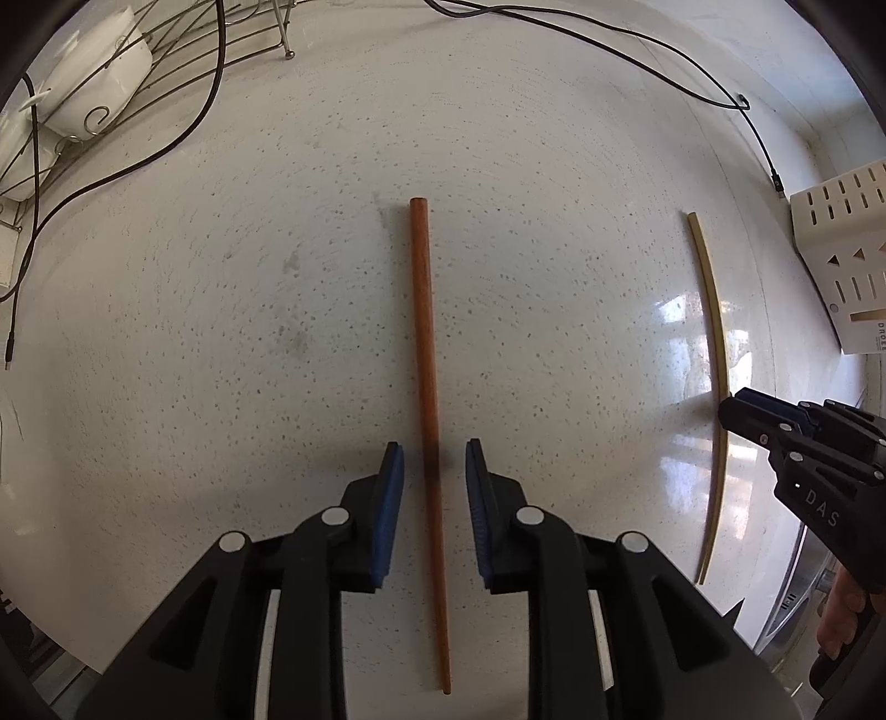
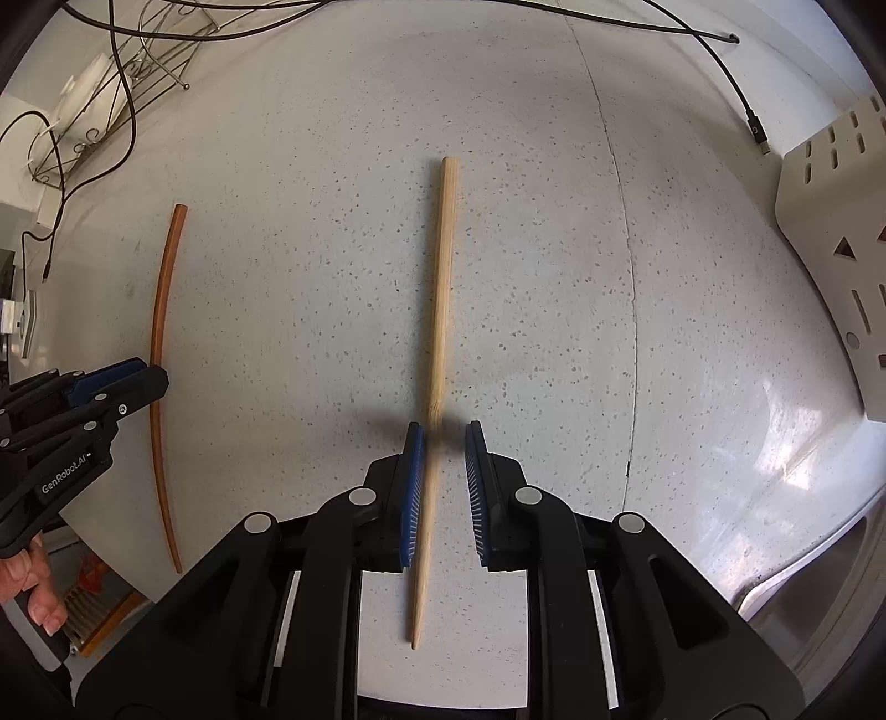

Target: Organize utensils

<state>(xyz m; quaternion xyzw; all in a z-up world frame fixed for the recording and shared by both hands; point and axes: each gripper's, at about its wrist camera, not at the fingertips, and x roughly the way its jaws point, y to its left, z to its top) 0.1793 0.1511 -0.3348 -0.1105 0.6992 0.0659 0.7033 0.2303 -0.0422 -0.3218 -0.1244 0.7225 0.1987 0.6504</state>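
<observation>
A reddish-brown chopstick (image 1: pixel 427 387) lies on the speckled white counter, running away from me. My left gripper (image 1: pixel 434 459) is open, with one finger on each side of the stick, not touching it. A pale wooden chopstick (image 2: pixel 440 332) lies parallel to the right. My right gripper (image 2: pixel 443 437) is open around it, the left pad close to the stick. The pale stick (image 1: pixel 714 354) and right gripper (image 1: pixel 742 410) also show in the left wrist view. The brown stick (image 2: pixel 160 343) and left gripper (image 2: pixel 144 382) show in the right wrist view.
A cream slotted utensil holder (image 1: pixel 841 249) (image 2: pixel 830 243) lies at the far right. A wire dish rack (image 1: pixel 166 55) with a white bowl (image 1: pixel 105 72) stands at the far left. Black cables (image 1: pixel 637 39) cross the back of the counter. A steel sink edge (image 2: pixel 819 581) is at the near right.
</observation>
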